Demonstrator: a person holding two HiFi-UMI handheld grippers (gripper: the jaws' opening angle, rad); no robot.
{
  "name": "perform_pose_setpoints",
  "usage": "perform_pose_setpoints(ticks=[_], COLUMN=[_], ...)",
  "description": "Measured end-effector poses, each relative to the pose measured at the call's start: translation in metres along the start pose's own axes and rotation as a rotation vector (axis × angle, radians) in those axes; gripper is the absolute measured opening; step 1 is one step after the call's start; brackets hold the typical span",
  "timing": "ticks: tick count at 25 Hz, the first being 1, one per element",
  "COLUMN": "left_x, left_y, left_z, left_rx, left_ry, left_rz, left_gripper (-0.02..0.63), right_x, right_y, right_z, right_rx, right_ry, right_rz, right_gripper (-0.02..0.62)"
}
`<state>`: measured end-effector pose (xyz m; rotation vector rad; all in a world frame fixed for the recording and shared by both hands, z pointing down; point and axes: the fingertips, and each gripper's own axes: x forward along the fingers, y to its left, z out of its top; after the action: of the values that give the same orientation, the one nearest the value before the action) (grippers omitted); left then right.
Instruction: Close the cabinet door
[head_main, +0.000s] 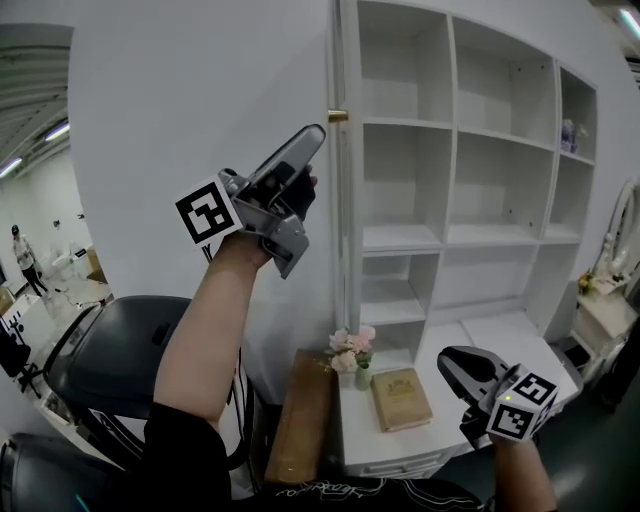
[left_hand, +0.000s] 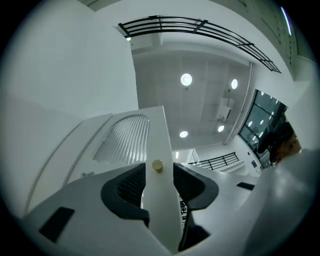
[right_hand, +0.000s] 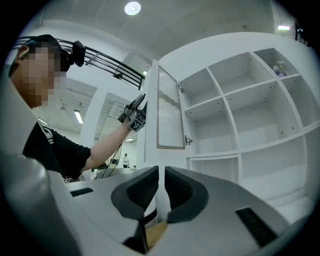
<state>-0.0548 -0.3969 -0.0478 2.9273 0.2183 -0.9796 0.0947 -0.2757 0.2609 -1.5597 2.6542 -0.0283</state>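
Note:
The white cabinet door (head_main: 345, 220) stands open and shows edge-on in the head view, with a brass knob (head_main: 338, 116) near its top. In the right gripper view the door (right_hand: 170, 107) shows a ribbed panel. My left gripper (head_main: 318, 135) is raised and tilted up at the knob. In the left gripper view the door's edge (left_hand: 157, 140) runs between the jaws, both pads lie against it, and the knob (left_hand: 157, 166) sits at the tips of my left gripper (left_hand: 159, 169). My right gripper (head_main: 447, 358) hangs low at the right, its jaws (right_hand: 161, 172) nearly together with nothing between them.
Open white shelves (head_main: 480, 235) fill the cabinet to the right of the door. On the desk top (head_main: 490, 335) below stand a flower vase (head_main: 352, 358) and a tan book (head_main: 401, 398). A wooden board (head_main: 300, 425) and a black chair (head_main: 110, 350) sit at lower left.

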Motion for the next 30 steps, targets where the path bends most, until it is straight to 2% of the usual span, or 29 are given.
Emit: perform_pose_setpoints(ticks=[7,12,14,16,22,26,30], left_x=[0.007,0.006,0.007,0.008,0.008,0.005,0.006], left_y=[-0.006,-0.007,-0.010,-0.012,-0.010,-0.008,-0.013], left_z=[0.000,-0.002,-0.001,0.000,-0.003,-0.001,-0.003], left_rx=[-0.078,-0.104,-0.085,-0.057,-0.041,0.029,0.041], left_ry=[-0.009,-0.002,0.002,0.006,0.012,0.020,0.013], left_rz=[-0.121,-0.162,-0.173,-0.172,-0.180,-0.151,-0.187], left_gripper=[0.159,0.123,0.095,0.095,0.094,0.094,0.094], right_x=[0.012,0.020,0.021,0.022,0.035,0.042,0.041], right_y=[0.005,0.011,0.010,0.010,0.008,0.004,0.001], right_z=[-0.016,-0.024,-0.024,-0.026,-0.039,-0.058,-0.075], right_rx=[-0.021,-0.012,-0.010,-0.009,-0.001,0.051,0.085], right_ry=[0.006,0.008,0.003,0.001,0.006,0.002,0.026], right_rz=[-0.015,-0.020,-0.025,-0.031,-0.035,-0.059,-0.088], right_gripper=[0.063,0.063,0.063,0.063,0.063,0.063,0.063])
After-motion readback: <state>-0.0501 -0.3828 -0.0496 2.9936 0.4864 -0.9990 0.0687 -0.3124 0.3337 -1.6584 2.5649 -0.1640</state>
